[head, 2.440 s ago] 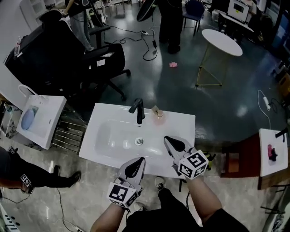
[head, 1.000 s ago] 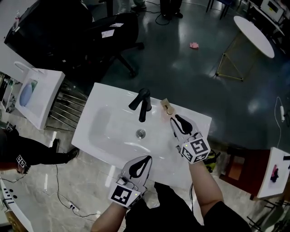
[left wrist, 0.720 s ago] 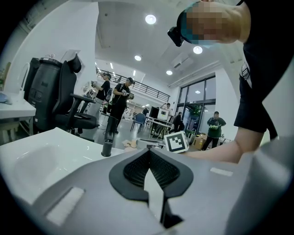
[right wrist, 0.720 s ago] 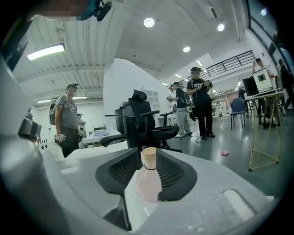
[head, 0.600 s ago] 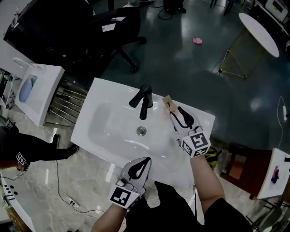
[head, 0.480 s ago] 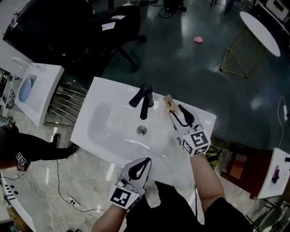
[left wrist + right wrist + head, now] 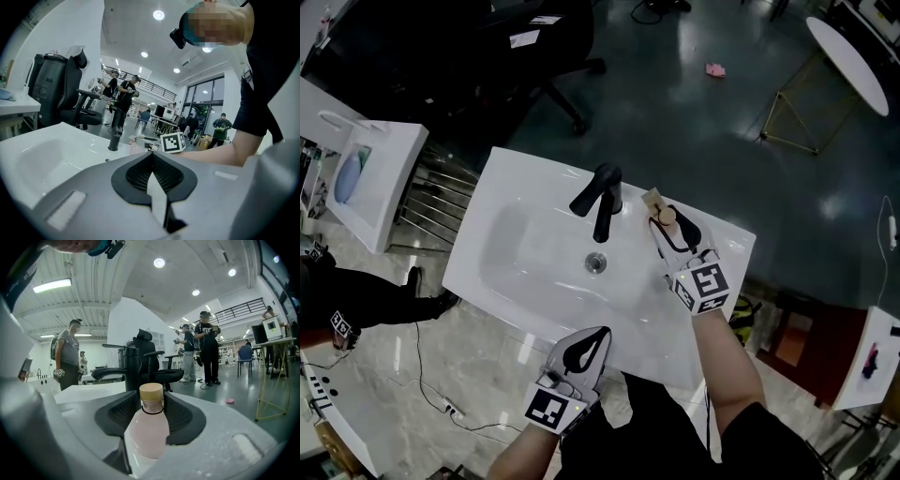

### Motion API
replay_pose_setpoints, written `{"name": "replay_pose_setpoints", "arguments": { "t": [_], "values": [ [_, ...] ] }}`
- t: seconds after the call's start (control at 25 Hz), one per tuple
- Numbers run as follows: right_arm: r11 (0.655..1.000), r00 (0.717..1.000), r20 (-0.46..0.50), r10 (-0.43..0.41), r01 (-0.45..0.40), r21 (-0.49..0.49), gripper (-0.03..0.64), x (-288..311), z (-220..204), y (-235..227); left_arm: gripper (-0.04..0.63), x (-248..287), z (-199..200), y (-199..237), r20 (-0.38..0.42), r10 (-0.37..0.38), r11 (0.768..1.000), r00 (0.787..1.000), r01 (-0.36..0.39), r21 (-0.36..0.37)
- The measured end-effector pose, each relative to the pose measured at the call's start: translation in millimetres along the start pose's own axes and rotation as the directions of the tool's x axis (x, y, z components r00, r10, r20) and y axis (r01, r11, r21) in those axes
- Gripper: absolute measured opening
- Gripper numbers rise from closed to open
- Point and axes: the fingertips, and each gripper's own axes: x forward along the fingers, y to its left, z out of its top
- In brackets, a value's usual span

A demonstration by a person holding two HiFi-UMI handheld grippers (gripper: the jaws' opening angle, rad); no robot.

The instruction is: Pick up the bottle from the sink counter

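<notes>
Bottle (image 7: 147,427), pink with tan cap, stands at the bench's (image 7: 516,178) back edge beside the faucet (image 7: 602,202). The right tool (image 7: 666,223) has just spread wide around it, ready to close. Left tool (image 7: 589,339) is pinched together, empty.

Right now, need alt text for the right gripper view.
A pale pink bottle with a tan cap stands upright between the wide-spread jaws of the right gripper, apparently not yet clamped. Behind it are a white sink counter, a black office chair and people standing in a bright hall.
</notes>
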Motion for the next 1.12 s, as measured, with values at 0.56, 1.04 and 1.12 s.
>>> {"name": "replay_pose_setpoints", "arguments": {
  "t": [0.56, 1.04, 1.12],
  "values": [
    [0.999, 1.0, 0.029, 0.005, -0.004, -0.051, 0.149, 1.3, -0.9, -1.6, 0.003, 3.1, -11.8, -7.9, -0.018, -0.006, 1.0, 1.0, 0.005, -0.014],
    [0.997, 0.997, 0.073, 0.008, -0.003, -0.077, 0.15, 2.2, 2.5, -0.5, 0.003, 3.0, -22.7, -9.5, -0.036, -0.004, 0.999, 0.999, 0.003, -0.035],
    [0.997, 0.997, 0.076, 0.009, -0.003, -0.079, 0.15, 3.2, 2.9, -0.3, 0.003, 4.1, -23.3, -9.3, -0.038, -0.005, 0.999, 0.999, 0.003, -0.037]
  ]
}}
